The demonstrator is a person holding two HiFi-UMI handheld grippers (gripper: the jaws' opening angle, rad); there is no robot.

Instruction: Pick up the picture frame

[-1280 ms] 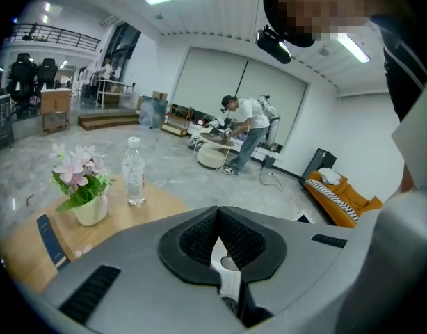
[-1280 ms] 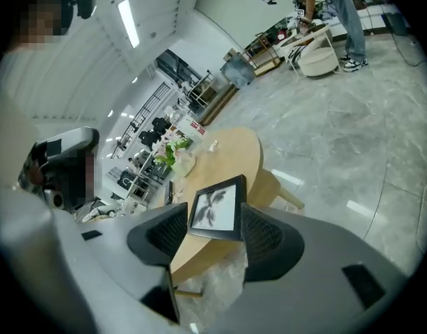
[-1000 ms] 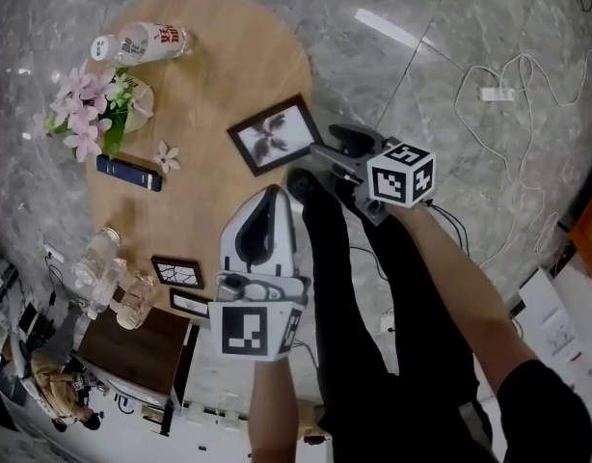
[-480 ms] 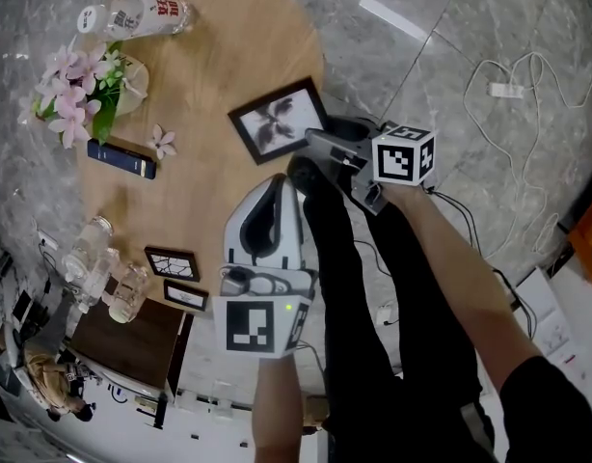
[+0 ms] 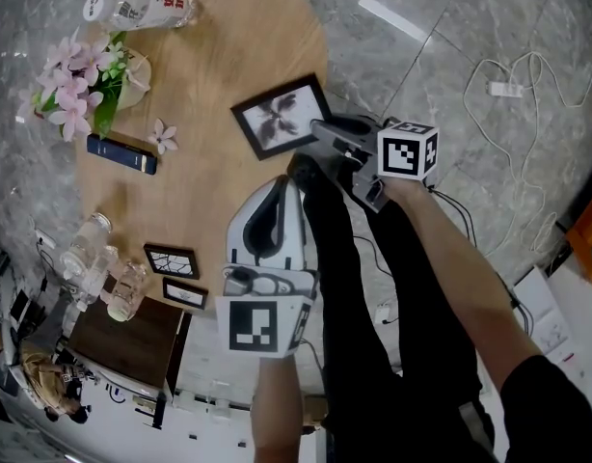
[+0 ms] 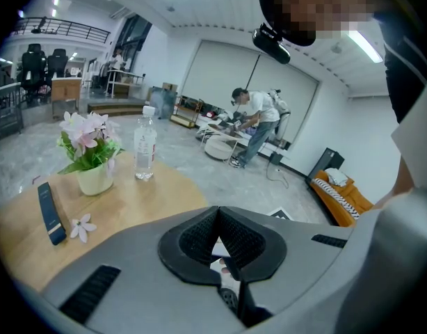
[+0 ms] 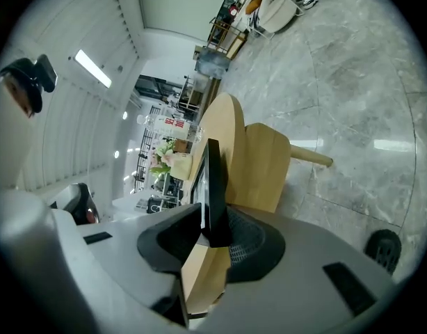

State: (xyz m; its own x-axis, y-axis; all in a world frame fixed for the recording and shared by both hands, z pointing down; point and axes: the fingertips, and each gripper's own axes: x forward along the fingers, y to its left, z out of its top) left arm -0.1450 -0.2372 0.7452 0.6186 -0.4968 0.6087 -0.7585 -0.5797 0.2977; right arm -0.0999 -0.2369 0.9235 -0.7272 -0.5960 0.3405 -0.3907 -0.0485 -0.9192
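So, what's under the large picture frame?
Only the wooden table shows around the picture frame; the patch beneath it is covered. The right gripper has just been closing its jaws on the frame's edge.

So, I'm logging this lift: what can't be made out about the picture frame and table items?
Picture frame: its image, right gripper view, seen edge-on.
Its underside: head view, hidden by the frame itself.
Bottle label: head view, too small to read.
Two small frames: head view, pictures too small.
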